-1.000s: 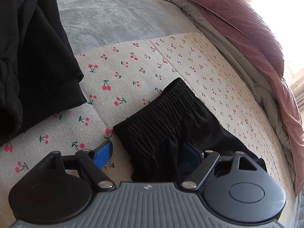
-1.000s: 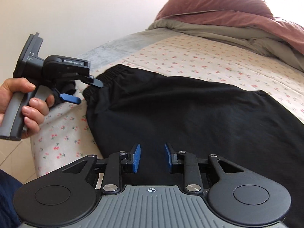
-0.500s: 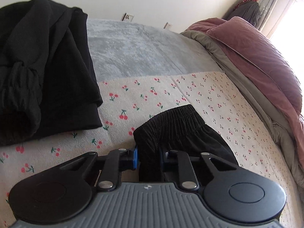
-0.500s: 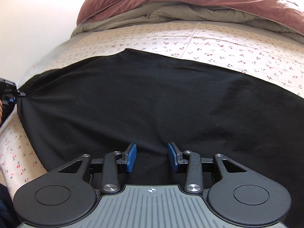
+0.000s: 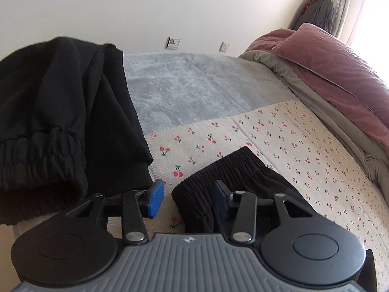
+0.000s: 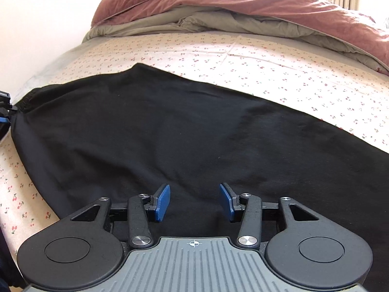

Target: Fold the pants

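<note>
Left wrist view, left gripper [image 5: 186, 200] jaws apart around pants [image 5: 233, 170] waistband, seemingly ungripped, right gripper [image 6: 194, 202] jaws open above pants.

Pants [image 6: 194, 131] lie spread on the cherry sheet [image 6: 243, 56] on the bed, waistband [image 5: 226, 168] at the left end. Left tool [image 5: 187, 198] straddles the waistband corner; right tool [image 6: 193, 202] over mid-pants. Garment pile [image 5: 60, 121] left of waistband. Duvet [image 6: 267, 7] far side, blanket [image 5: 194, 90] far left.

bed [image 6: 243, 56] — cherry-print sheet | on it: black pants [image 6: 170, 133], dark clothes pile [image 5: 60, 121], pink-grey duvet [image 6: 243, 12]
</note>
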